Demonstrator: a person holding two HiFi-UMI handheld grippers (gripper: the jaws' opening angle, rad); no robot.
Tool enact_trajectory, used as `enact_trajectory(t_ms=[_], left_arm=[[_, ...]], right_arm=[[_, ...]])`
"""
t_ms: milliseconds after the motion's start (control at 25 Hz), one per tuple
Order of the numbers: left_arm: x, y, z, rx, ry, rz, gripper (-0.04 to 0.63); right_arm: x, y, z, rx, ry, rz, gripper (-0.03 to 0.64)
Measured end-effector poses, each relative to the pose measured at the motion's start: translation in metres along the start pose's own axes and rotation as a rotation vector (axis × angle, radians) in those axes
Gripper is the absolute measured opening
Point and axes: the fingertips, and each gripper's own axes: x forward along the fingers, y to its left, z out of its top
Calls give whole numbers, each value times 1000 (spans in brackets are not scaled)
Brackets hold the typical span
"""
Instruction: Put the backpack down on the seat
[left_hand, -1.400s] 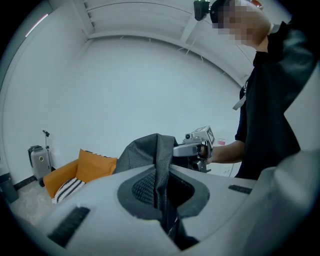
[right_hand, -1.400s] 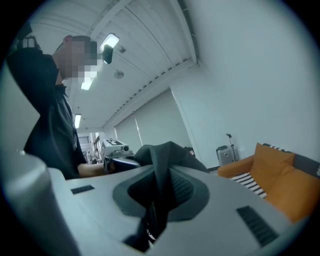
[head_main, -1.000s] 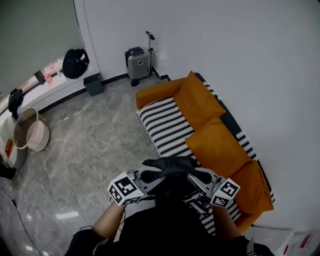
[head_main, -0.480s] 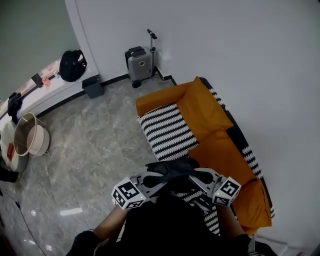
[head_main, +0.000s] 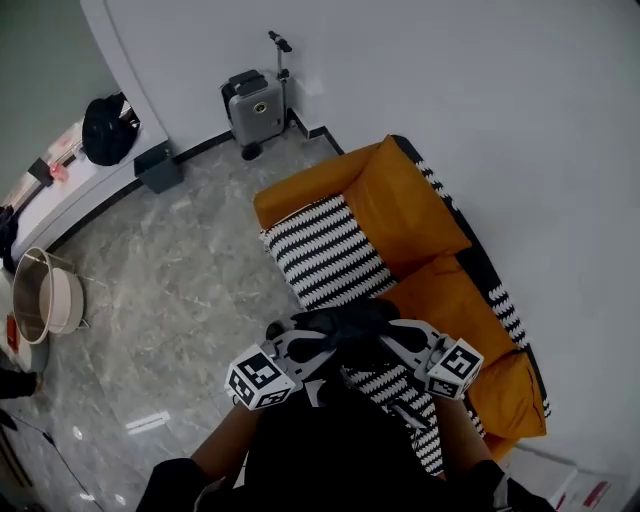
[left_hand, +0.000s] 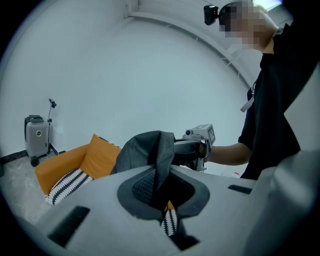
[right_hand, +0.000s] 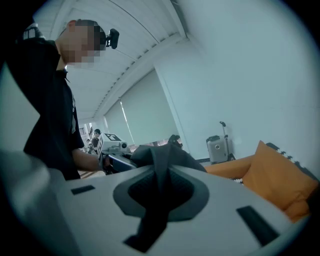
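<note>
Backpack (head_main: 345, 322): dark grey cloth, it hangs in the air between the two grippers, close in front of the person's body and over the near end of the sofa; its lower part I cannot separate from the person's dark clothes in the head view
Left gripper (head_main: 305, 345): jaws almost together, they pinch a fold of the backpack's grey fabric; if this fold is a strap or the top edge, I cannot tell
Right gripper (head_main: 395, 340): jaws narrow too, they clamp another fold of the same fabric from the opposite side, so the two grippers face each other with the backpack between them
Seat (head_main: 330, 255): black-and-white striped surface of the orange sofa (head_main: 300, 190), nothing lies on it; orange cushions (head_main: 405, 205) lean at the back, against the white wall
Around: a grey suitcase (head_main: 250, 100) stands by the wall, well apart from the sofa
Step in hand: I judge that this is the carrying part, with the backpack held up on both sides and brought over the sofa; the putting down is not yet done, because the backpack does not rest on the seat
Next move: it calls for lowering both grippers together over the striped part until the bottom sits on it, and only then opening the jaws; the two sides should go down evenly, otherwise the backpack may tip toward the front edge
</note>
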Motion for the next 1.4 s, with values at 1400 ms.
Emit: enact_trajectory(t_ms=[1400], left_arm=[[51, 306, -14, -20, 169, 28, 26]], right_arm=[[207, -223, -28, 169, 99, -16, 43]])
